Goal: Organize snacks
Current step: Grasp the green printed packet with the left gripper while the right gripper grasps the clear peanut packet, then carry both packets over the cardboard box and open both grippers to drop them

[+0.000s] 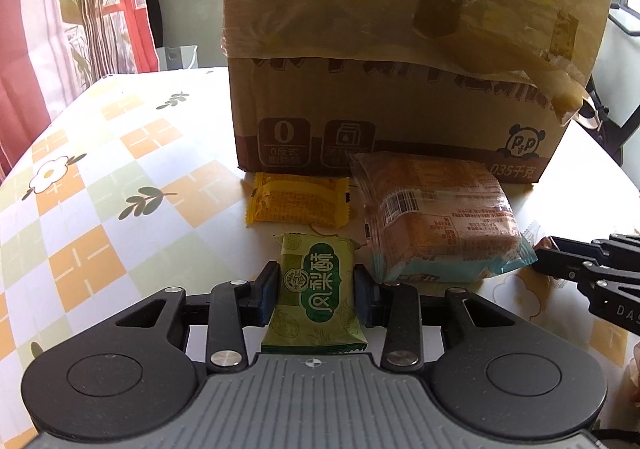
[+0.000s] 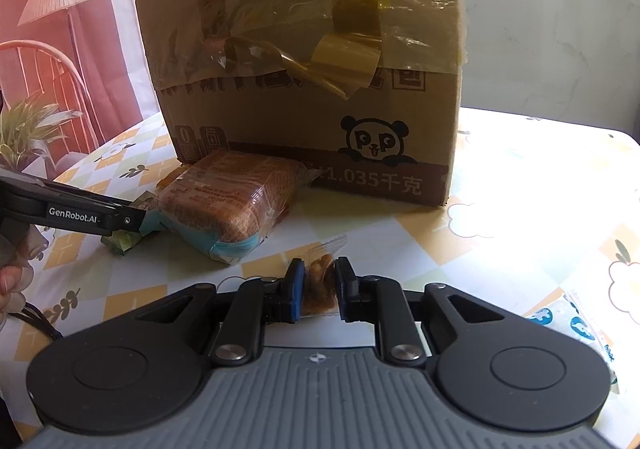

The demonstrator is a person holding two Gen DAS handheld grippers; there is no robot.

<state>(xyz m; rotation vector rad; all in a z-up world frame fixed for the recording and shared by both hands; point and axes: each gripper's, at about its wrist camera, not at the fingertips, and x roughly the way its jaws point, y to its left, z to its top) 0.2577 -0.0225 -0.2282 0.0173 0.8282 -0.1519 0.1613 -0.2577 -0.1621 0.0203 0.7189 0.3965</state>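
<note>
Left gripper (image 1: 316,295): clamped across the green pastry packet (image 1: 314,299), just before the cardboard box (image 1: 384,97).
Right gripper (image 2: 318,287): clenched on a clear nut packet (image 2: 318,285), near the box front.
Bread pack (image 1: 436,217): leaned against the box.
Yellow packet (image 1: 298,205): laid at the box's foot.
Purpose: snacks judged gathered for sorting.

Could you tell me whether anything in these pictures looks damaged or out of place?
Yes: the cardboard box has yellowed packing tape peeling off in crumpled, curling strips below its flap. The snacks look intact: the left tool grips a green packet, the right tool a small clear bag.
</note>
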